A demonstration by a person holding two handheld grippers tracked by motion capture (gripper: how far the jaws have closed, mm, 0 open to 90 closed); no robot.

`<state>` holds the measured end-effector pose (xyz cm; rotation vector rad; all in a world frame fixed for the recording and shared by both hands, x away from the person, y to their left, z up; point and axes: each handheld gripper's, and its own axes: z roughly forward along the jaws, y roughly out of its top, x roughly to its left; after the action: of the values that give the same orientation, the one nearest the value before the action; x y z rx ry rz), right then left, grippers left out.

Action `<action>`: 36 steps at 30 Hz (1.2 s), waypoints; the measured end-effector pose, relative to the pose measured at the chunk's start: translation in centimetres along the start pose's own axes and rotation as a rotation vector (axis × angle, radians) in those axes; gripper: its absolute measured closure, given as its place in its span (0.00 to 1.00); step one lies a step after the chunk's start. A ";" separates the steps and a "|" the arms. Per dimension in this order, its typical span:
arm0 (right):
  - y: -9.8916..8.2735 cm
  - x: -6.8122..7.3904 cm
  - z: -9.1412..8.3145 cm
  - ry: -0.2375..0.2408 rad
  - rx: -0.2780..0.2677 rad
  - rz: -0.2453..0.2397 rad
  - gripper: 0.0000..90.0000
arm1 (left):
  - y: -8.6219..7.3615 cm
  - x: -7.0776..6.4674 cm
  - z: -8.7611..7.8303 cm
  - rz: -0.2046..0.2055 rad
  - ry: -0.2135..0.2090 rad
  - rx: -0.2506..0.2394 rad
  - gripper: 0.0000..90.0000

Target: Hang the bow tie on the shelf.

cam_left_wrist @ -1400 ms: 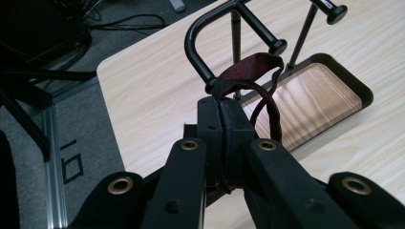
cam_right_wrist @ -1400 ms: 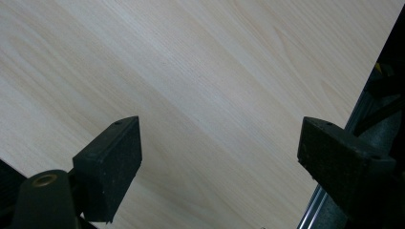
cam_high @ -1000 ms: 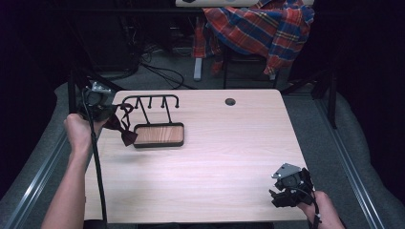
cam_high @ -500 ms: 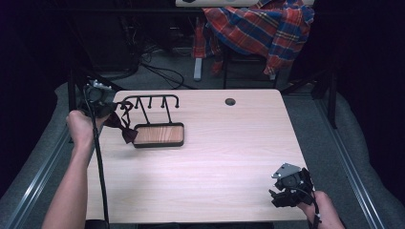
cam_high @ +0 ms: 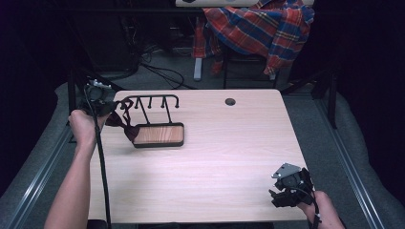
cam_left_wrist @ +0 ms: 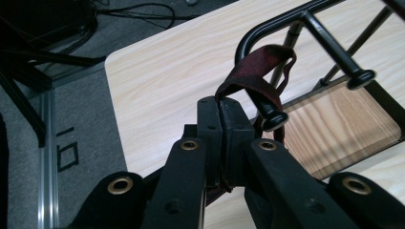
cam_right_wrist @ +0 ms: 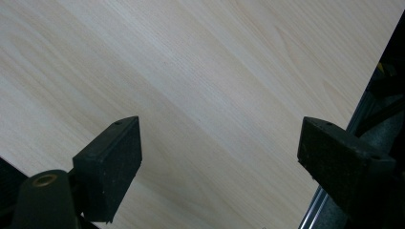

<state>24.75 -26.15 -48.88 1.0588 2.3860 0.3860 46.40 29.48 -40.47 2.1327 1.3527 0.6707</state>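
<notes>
Where the pale, straight-grained wooden table (cam_high: 205, 162) spreads out with rounded corners, a small round hole (cam_high: 230, 101) sits at its twelve o'clock edge. Toward ten o'clock stands a rack (cam_high: 155, 117): a black metal frame of thin round rods ending in knobbed pegs, over a rectangular wood-veneer base. A dark maroon bow tie (cam_high: 123, 125) of soft woven fabric hangs by its strap (cam_left_wrist: 258, 71), looped over one peg at the rack's nine o'clock end. The left tool (cam_left_wrist: 221, 119) has its matte black pads clamped tight on that strap. At five o'clock, the right tool (cam_right_wrist: 219, 157) holds its blocky pads wide apart over bare wood.
</notes>
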 end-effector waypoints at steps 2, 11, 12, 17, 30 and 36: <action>0.0 0.0 0.0 -0.003 0.002 -0.003 0.16 | -0.1 0.1 0.2 -0.008 0.001 0.001 0.98; 0.0 0.0 0.0 -0.003 0.002 -0.003 0.16 | -0.3 0.3 0.8 -0.024 -0.013 0.031 0.97; 0.0 0.0 0.0 -0.003 0.001 -0.004 0.16 | -0.4 0.3 1.1 -0.025 -0.016 0.039 0.97; 0.0 0.0 0.0 -0.001 -0.001 -0.002 0.16 | -0.6 0.4 1.5 -0.038 -0.020 0.048 0.97; 0.0 0.0 -0.1 -0.009 0.002 -0.007 0.16 | -1.3 0.3 2.6 -0.065 -0.032 0.053 0.97; 0.0 0.0 0.0 -0.006 -0.002 -0.005 0.16 | -1.3 0.2 2.8 -0.056 -0.023 0.053 0.93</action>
<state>24.70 -26.13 -48.89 1.0517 2.3819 0.3828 47.39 29.67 -43.38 2.1288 1.4274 0.5918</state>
